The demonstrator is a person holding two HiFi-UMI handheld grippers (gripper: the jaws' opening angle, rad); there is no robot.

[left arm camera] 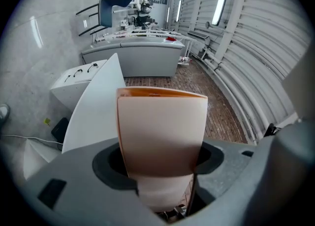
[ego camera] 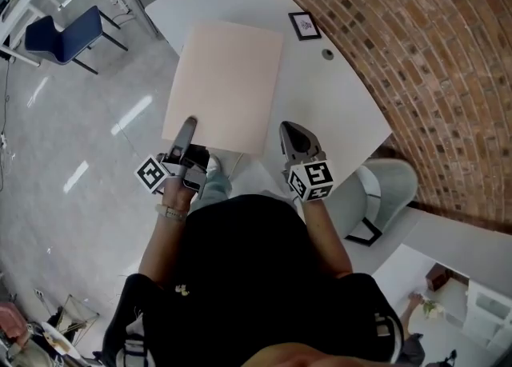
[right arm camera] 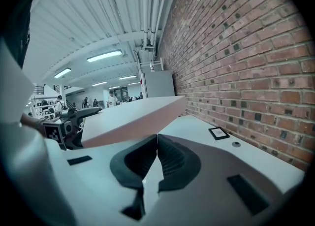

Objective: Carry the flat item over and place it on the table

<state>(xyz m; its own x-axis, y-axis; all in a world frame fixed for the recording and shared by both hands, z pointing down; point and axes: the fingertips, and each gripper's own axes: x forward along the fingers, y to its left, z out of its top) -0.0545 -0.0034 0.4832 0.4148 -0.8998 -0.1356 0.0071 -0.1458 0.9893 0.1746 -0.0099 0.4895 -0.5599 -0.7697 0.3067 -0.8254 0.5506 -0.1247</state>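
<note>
In the head view, the flat item (ego camera: pixel 224 85), a pale board, is being held over the near-left part of the surface (ego camera: pixel 328 105). Its long axis is running away from the person, along the surface. The near-left corner of it is being clamped by the left tool (ego camera: pixel 189 127). The right tool (ego camera: pixel 294 135) is being kept just beside the near-right corner, over the near edge of the surface. A small framed card (ego camera: pixel 304 25) is lying far along the surface, by the brick wall.

In the left gripper view, the board is filling the gap between the jaws. They are standing wide, with both pads pressed on it, and the white surface is lying beyond and below.

In the right gripper view, the jaws are being kept together with nothing between them. The board is seen to the left of them, raised and tilted above the surface. Whether its far edge is touching the surface cannot be told.

The lowering is judged to depend on the left tool, which alone is carrying the item. No container is being shown in any view.
</note>
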